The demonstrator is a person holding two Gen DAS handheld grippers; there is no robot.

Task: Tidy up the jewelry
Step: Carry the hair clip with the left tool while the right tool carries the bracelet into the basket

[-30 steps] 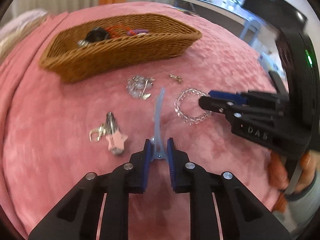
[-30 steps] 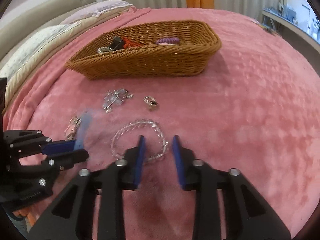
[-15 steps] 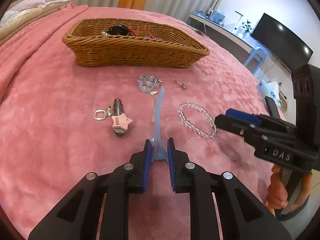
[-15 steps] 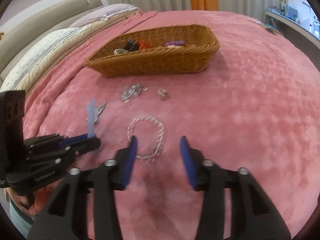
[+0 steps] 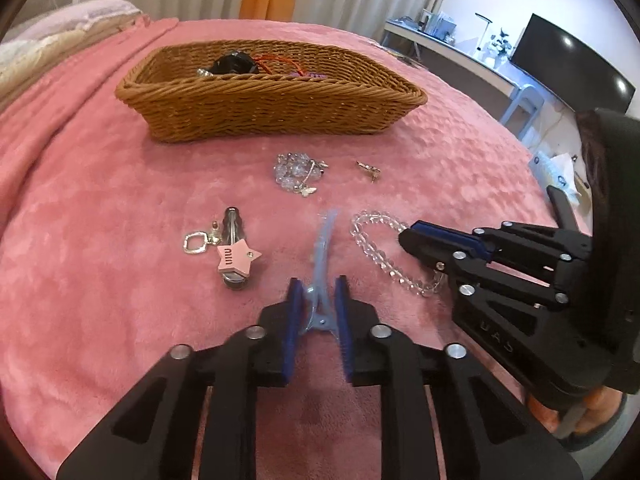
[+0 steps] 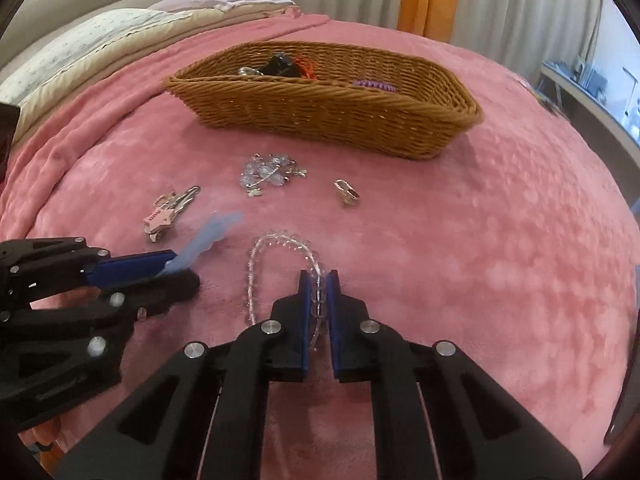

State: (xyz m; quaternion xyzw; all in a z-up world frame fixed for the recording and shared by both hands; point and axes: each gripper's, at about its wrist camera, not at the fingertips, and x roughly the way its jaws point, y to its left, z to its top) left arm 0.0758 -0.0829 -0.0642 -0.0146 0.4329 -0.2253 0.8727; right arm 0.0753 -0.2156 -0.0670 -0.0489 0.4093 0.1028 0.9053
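Observation:
My left gripper (image 5: pixel 318 300) is shut on a pale blue hair clip (image 5: pixel 323 248), held above the pink blanket; it also shows in the right wrist view (image 6: pixel 208 240). My right gripper (image 6: pixel 319 292) is shut on one side of a clear bead bracelet (image 6: pixel 276 240), which also shows in the left wrist view (image 5: pixel 376 244). The wicker basket (image 5: pixel 272 100) stands farther back with a black piece, an orange piece and a purple piece inside.
On the blanket lie a pink star keyring clip (image 5: pixel 234 252), a crystal bead cluster (image 5: pixel 296 172) and a small gold ring clip (image 5: pixel 370 170). Pillows (image 6: pixel 80 52) lie at the far left. A desk and screen (image 5: pixel 560 68) stand beyond the bed.
My right gripper has closed from open onto the bead bracelet. My left gripper still holds the blue clip and has shifted its view slightly, with the basket now seen higher.

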